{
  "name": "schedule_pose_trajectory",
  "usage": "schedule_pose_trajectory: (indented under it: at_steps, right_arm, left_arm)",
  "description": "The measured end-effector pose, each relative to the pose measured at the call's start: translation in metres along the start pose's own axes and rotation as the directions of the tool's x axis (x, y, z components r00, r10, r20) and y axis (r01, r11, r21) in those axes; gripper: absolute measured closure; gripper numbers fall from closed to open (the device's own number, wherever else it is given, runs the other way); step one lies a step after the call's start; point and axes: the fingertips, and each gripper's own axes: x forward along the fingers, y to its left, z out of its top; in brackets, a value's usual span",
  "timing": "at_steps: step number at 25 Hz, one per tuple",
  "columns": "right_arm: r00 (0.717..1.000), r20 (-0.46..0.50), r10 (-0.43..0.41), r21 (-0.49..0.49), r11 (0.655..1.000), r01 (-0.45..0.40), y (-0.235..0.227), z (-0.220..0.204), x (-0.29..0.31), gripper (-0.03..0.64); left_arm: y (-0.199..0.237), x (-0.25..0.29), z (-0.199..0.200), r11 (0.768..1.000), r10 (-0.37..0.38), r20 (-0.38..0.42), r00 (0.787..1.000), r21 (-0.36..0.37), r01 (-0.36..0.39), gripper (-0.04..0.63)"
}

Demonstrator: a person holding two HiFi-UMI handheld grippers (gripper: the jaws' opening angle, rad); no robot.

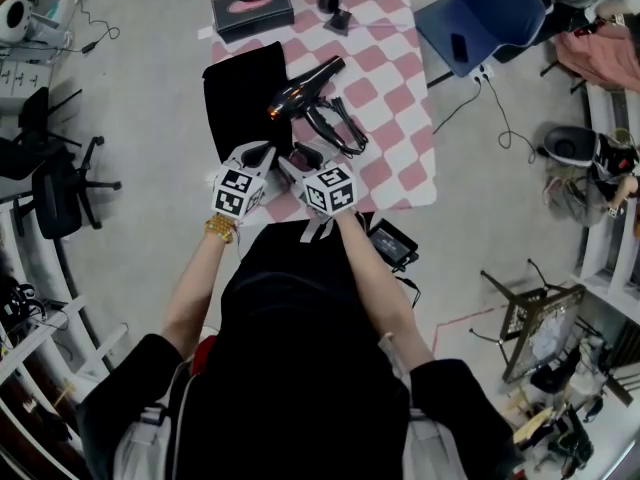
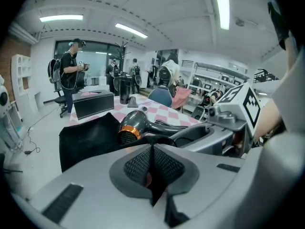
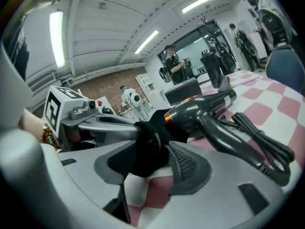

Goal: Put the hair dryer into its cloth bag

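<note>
Just beyond right gripper [image 1: 303,156], hair dryer [image 1: 303,94].

Head view steeply down over checkered table [image 1: 400,158], gripper views low and close, both facing the hair dryer [image 2: 136,123].

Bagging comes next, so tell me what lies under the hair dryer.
The hair dryer lies on the checked tablecloth, its orange-ringed end at the edge of the black cloth bag. Its folded cord lies beside the handle. Anything directly beneath the body is covered.
</note>
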Motion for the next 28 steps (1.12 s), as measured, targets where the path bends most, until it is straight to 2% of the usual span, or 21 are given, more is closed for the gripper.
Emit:
schedule_pose_trajectory:
  at_steps: [2, 3, 4, 8, 11, 14, 15, 16, 17, 18, 19, 20, 22, 24, 25, 26, 27, 28]
  right_arm:
    - [0.999, -0.039, -0.029, -0.03, 0.999, 0.028, 0.0, -0.004, 0.005, 0.413]
    - [0.996, -0.064, -0.068, -0.08, 0.995, 0.063, -0.003, -0.005, 0.006, 0.452]
    - [0.99, -0.084, -0.112, -0.137, 0.986, 0.1, -0.007, -0.005, 0.005, 0.568]
    - [0.97, -0.121, -0.211, -0.317, 0.934, 0.163, -0.025, 0.005, -0.001, 0.575]
    - [0.959, -0.108, -0.262, -0.469, 0.864, 0.183, -0.035, 0.028, -0.008, 0.575]
    - [0.962, -0.091, -0.259, -0.573, 0.804, 0.162, -0.038, 0.048, -0.013, 0.574]
    - [0.966, -0.111, -0.233, -0.595, 0.794, 0.123, -0.037, 0.048, -0.015, 0.574]
    - [0.97, -0.147, -0.196, -0.613, 0.787, 0.067, -0.037, 0.045, -0.018, 0.574]
    - [0.969, -0.189, -0.157, -0.626, 0.78, 0.004, -0.039, 0.041, -0.023, 0.533]
    - [0.966, -0.228, -0.123, -0.627, 0.778, -0.048, -0.043, 0.038, -0.031, 0.438]
    - [0.962, -0.256, -0.096, -0.613, 0.786, -0.085, -0.049, 0.036, -0.038, 0.388]
    - [0.959, -0.274, -0.073, -0.583, 0.805, -0.106, -0.055, 0.037, -0.043, 0.38]
    - [0.958, -0.287, -0.015, -0.496, 0.858, -0.136, -0.067, 0.044, -0.047, 0.376]
    - [0.967, -0.235, 0.095, -0.364, 0.914, -0.178, -0.075, 0.067, -0.054, 0.376]
    - [0.968, -0.188, 0.166, -0.294, 0.931, -0.217, -0.075, 0.083, -0.061, 0.376]
    - [0.96, -0.17, 0.225, -0.258, 0.929, -0.263, -0.073, 0.094, -0.067, 0.376]
    - [0.948, -0.198, 0.25, -0.272, 0.915, -0.299, -0.071, 0.096, -0.072, 0.376]
    - [0.939, -0.251, 0.236, -0.319, 0.896, -0.31, -0.073, 0.092, -0.074, 0.376]
  left_arm:
    - [-0.007, -0.005, 0.008, 1.0, -0.006, 0.011, 1.0, -0.006, 0.007, 0.569]
    - [-0.008, -0.008, 0.012, 1.0, -0.001, 0.014, 1.0, -0.007, 0.001, 0.569]
    - [-0.007, -0.01, 0.014, 1.0, 0.01, 0.011, 1.0, 0.001, -0.01, 0.569]
    - [-0.009, -0.013, 0.005, 0.995, 0.045, -0.054, 0.998, 0.092, -0.04, 0.569]
    - [-0.018, -0.008, 0.0, 0.987, 0.034, -0.087, 0.996, 0.159, -0.02, 0.568]
    - [-0.029, -0.003, 0.004, 0.981, 0.023, -0.105, 0.994, 0.196, -0.002, 0.568]
    - [-0.03, -0.003, 0.007, 0.984, 0.017, -0.104, 0.994, 0.177, 0.002, 0.569]
    - [-0.029, -0.004, 0.012, 0.992, 0.006, -0.095, 0.995, 0.124, 0.005, 0.569]
    - [-0.027, -0.005, 0.016, 0.999, -0.008, -0.08, 0.997, 0.046, 0.012, 0.569]
    - [-0.024, -0.006, 0.021, 0.999, -0.022, -0.066, 0.998, -0.032, 0.02, 0.569]
    - [-0.022, -0.006, 0.024, 0.996, -0.034, -0.06, 0.998, -0.083, 0.029, 0.569]
    - [-0.021, -0.005, 0.027, 0.994, -0.042, -0.062, 0.997, -0.099, 0.035, 0.568]
    - [-0.025, 0.0, 0.032, 0.997, -0.05, -0.079, 0.996, -0.068, 0.045, 0.569]
    - [-0.03, 0.006, 0.036, 0.998, -0.048, -0.094, 0.994, -0.049, 0.044, 0.569]
    - [-0.03, 0.008, 0.038, 0.997, -0.044, -0.098, 0.994, -0.06, 0.038, 0.569]
    - [-0.029, 0.01, 0.039, 0.996, -0.038, -0.099, 0.994, -0.079, 0.031, 0.569]
    - [-0.028, 0.011, 0.039, 0.995, -0.033, -0.099, 0.995, -0.101, 0.023, 0.568]
    - [-0.026, 0.012, 0.039, 0.992, -0.028, -0.097, 0.995, -0.122, 0.016, 0.569]
